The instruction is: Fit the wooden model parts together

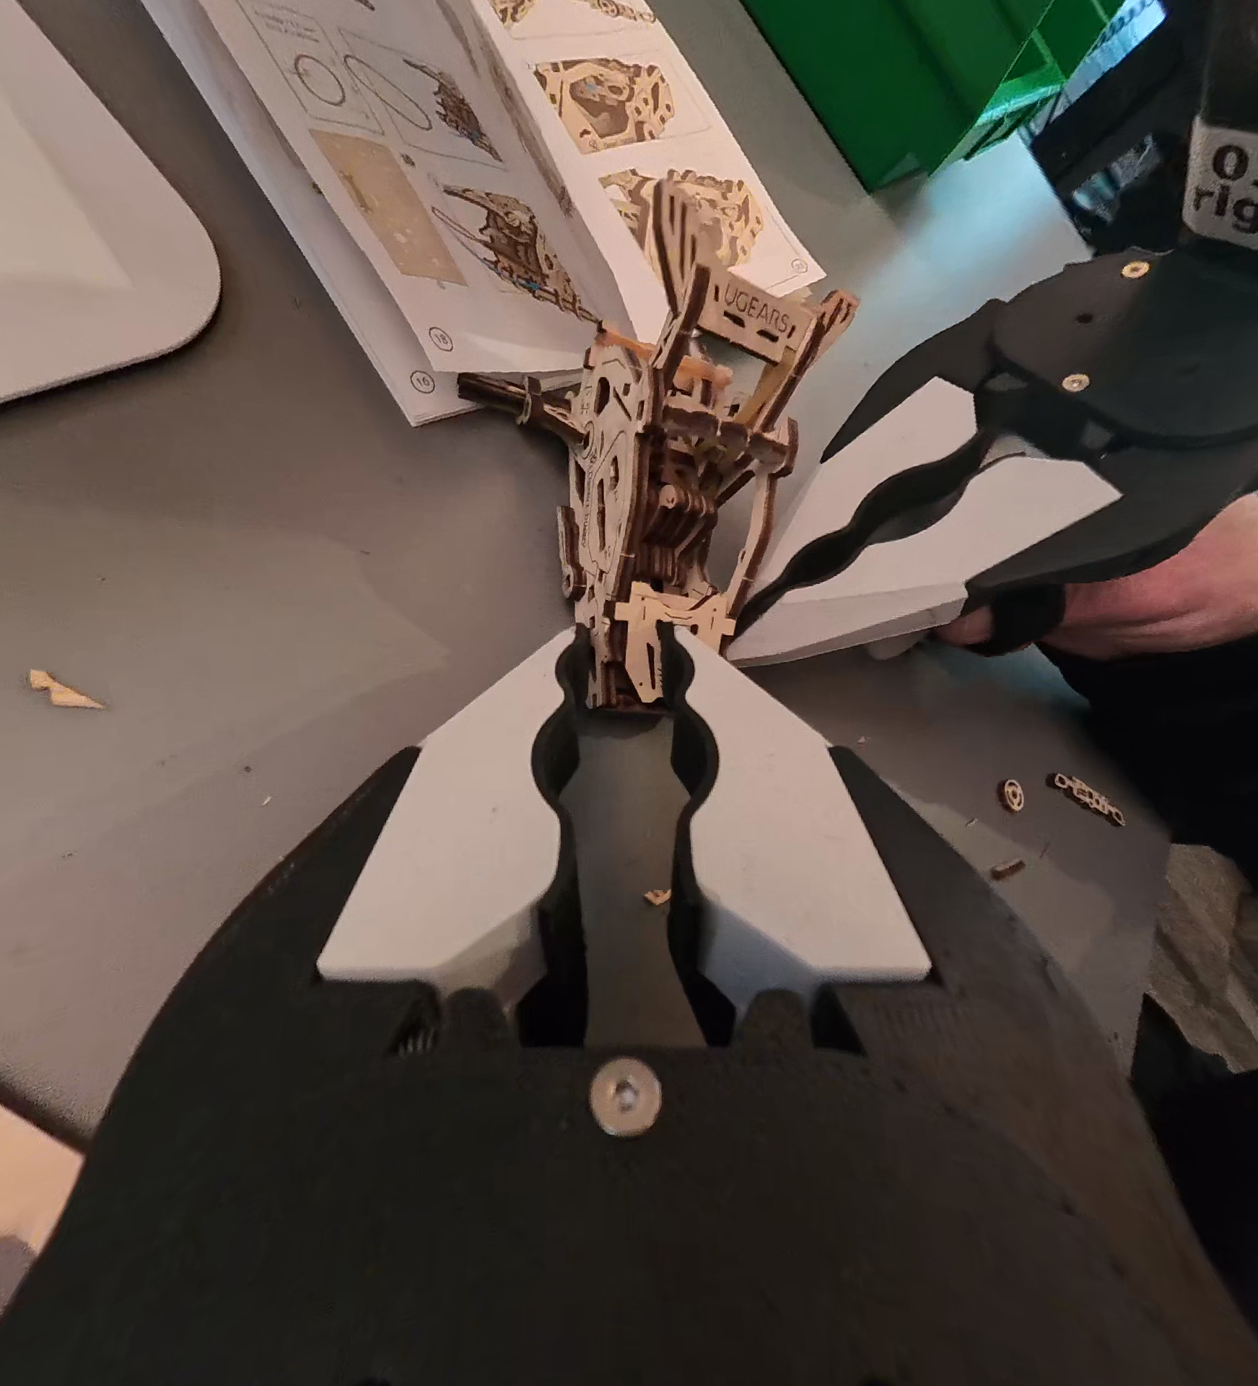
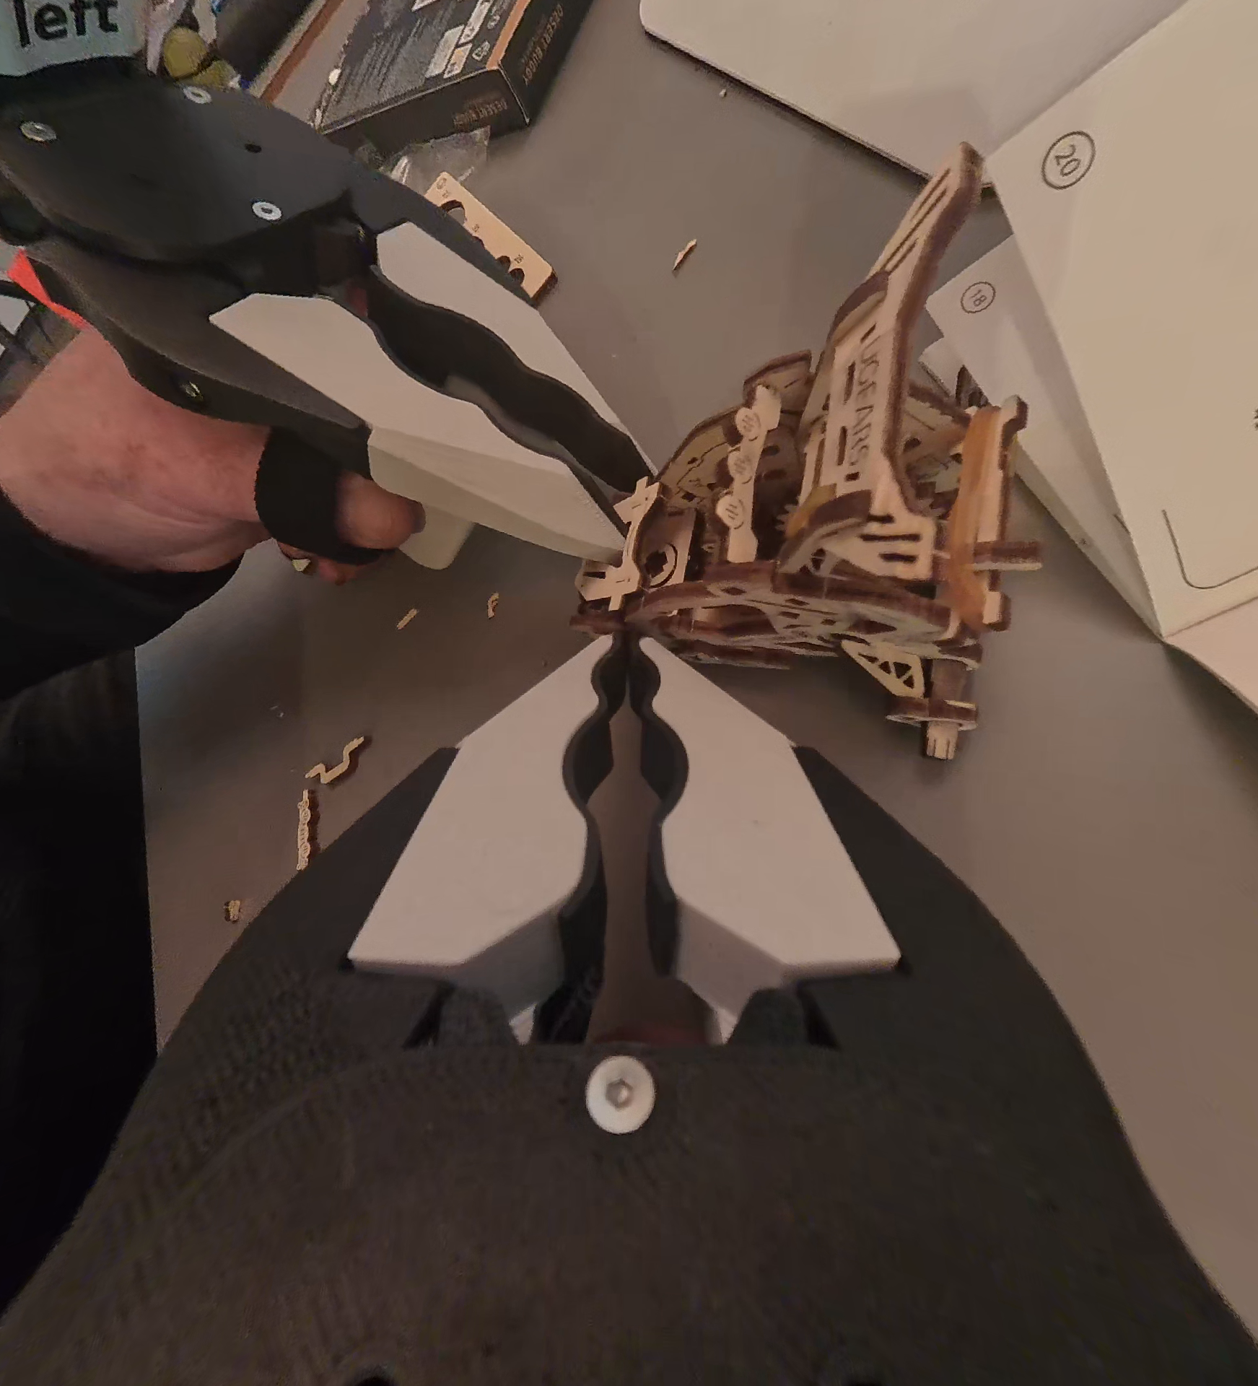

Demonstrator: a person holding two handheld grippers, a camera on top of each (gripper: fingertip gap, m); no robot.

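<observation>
A partly assembled wooden model [image 1: 678, 480], built of laser-cut plywood plates, gears and a tall curved lever, is seen standing on the grey bench [image 1: 236, 600] just in front of an open instruction booklet [image 1: 461, 187]. The near end of the model is gripped by the left gripper [image 1: 626, 667], whose fingers [image 1: 513, 787] are closed on a pale cross-shaped wooden piece [image 1: 667, 622] and the stacked plates behind it; in the right wrist view the same gripper [image 2: 622, 510] is shown entering from the upper left, held by a hand [image 2: 161, 480] in a dark sleeve. The right gripper [image 2: 627, 645] is shown with its fingers [image 2: 723, 810] pressed nearly together, only a thin slit being left between the wavy black pads, and the tips are placed at the lower edge of the model's base plate [image 2: 760, 622]; whether that edge is actually pinched cannot be told. In the left wrist view the right gripper [image 1: 749, 607] is seen reaching in from the right, its tips beside the model. Small plywood offcuts [image 2: 337, 757] are scattered on the bench near the person's sleeve. A dark product box [image 2: 431, 67] and a punched plywood sheet [image 2: 491, 232] are visible behind the left gripper, and green bins [image 1: 948, 82] beyond the booklet.
</observation>
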